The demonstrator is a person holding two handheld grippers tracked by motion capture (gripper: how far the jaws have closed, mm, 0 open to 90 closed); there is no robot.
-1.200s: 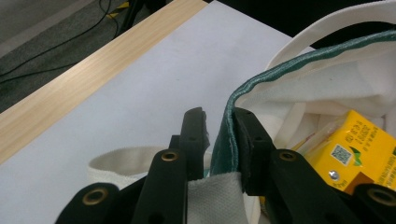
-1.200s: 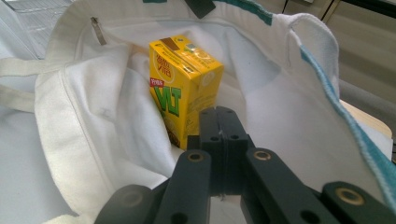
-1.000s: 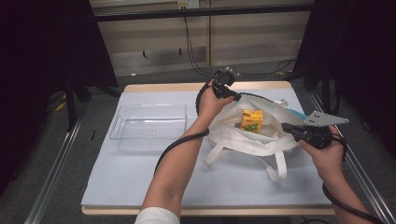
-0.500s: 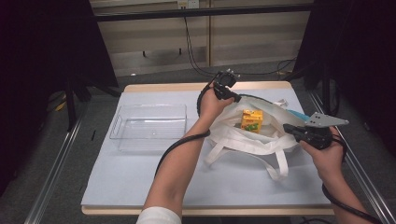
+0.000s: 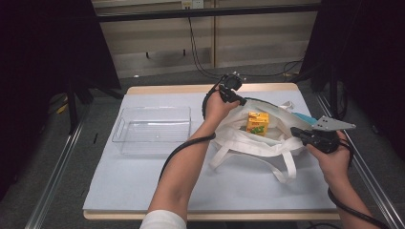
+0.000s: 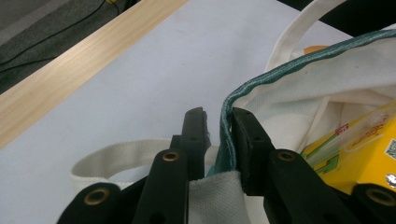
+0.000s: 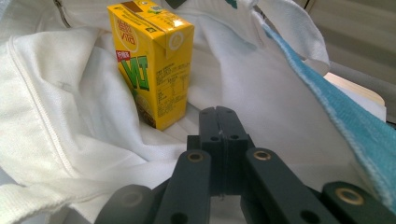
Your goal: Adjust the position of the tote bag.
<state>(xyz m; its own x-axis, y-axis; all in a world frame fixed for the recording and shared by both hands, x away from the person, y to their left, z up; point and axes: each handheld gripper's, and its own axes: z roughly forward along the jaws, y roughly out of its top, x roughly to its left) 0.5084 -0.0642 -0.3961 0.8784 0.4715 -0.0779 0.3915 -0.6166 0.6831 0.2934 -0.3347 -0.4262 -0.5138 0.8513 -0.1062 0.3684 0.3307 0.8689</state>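
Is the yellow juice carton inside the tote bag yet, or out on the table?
Inside. The yellow juice carton stands upright within the open tote bag, white fabric around it.

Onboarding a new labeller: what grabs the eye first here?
The yellow carton stands inside the open white tote, right of table centre. The left gripper is shut on the tote's green-edged rim at the far side, and the shut right gripper pinches its near right edge. A clear tray sits to the left.
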